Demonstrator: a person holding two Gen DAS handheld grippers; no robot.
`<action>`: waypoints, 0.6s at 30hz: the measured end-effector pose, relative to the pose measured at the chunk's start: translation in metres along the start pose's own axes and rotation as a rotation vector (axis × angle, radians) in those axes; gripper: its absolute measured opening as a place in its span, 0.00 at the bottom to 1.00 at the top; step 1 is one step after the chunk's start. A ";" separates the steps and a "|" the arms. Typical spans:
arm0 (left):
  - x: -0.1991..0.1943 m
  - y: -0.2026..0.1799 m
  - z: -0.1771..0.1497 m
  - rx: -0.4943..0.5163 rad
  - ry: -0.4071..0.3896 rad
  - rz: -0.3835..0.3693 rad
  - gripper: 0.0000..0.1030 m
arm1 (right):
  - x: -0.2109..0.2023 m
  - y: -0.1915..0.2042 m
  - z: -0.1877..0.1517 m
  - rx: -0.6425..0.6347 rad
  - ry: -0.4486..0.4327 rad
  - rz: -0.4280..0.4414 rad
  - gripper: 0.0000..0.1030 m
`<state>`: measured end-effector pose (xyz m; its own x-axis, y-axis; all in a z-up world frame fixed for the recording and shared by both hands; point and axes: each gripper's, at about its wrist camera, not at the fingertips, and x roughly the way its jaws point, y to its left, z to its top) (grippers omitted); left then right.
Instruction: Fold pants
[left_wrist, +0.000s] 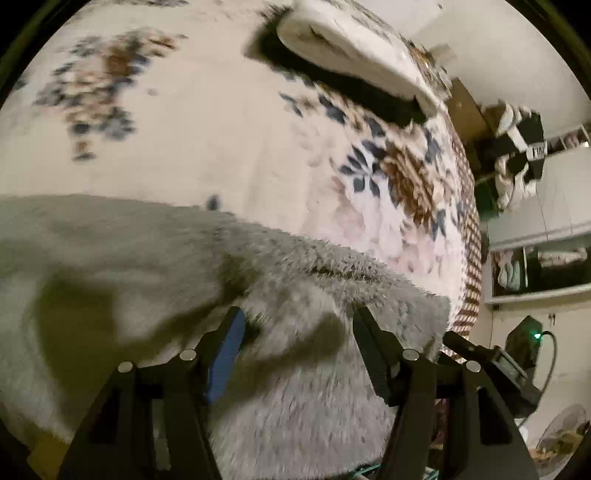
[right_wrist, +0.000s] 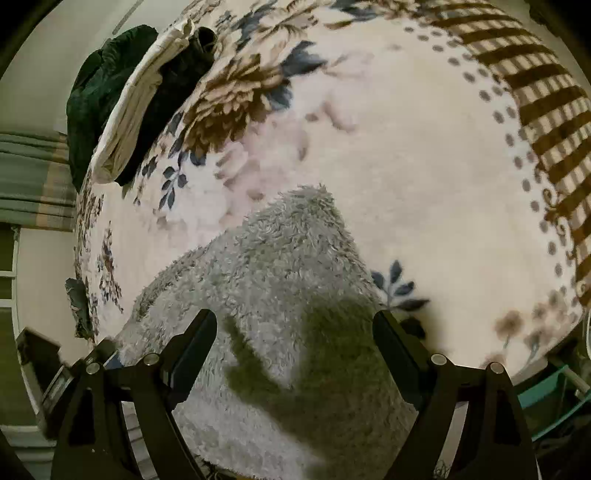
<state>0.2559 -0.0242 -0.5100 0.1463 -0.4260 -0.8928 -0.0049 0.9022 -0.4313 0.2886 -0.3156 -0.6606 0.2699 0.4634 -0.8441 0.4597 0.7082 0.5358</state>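
On the bed, a floral blanket (left_wrist: 207, 140) is spread flat; fuzzy grey pants (left_wrist: 280, 295) lie on it. Left gripper (left_wrist: 297, 319): fingers wide apart, hovering over the pants, nothing held; a pale folded pile (left_wrist: 351, 48) sits well beyond it on the blanket. Right gripper (right_wrist: 295, 321): also spread wide, empty, above one end of the pants (right_wrist: 280, 266). Dark and cream clothes (right_wrist: 140, 99) are heaped at the blanket's far left edge.
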 end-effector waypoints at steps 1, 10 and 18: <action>0.008 -0.001 0.001 0.026 0.010 0.007 0.47 | 0.004 -0.001 0.002 0.005 0.009 0.006 0.86; 0.008 0.057 0.010 -0.108 -0.025 0.012 0.17 | 0.028 -0.003 0.014 -0.057 0.038 -0.078 0.86; -0.037 0.043 -0.027 -0.119 -0.033 -0.081 0.43 | -0.010 -0.025 -0.025 0.018 0.057 -0.033 0.86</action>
<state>0.2236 0.0289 -0.4988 0.1832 -0.4933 -0.8503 -0.1085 0.8495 -0.5163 0.2529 -0.3246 -0.6650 0.2057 0.4703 -0.8582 0.4824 0.7143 0.5071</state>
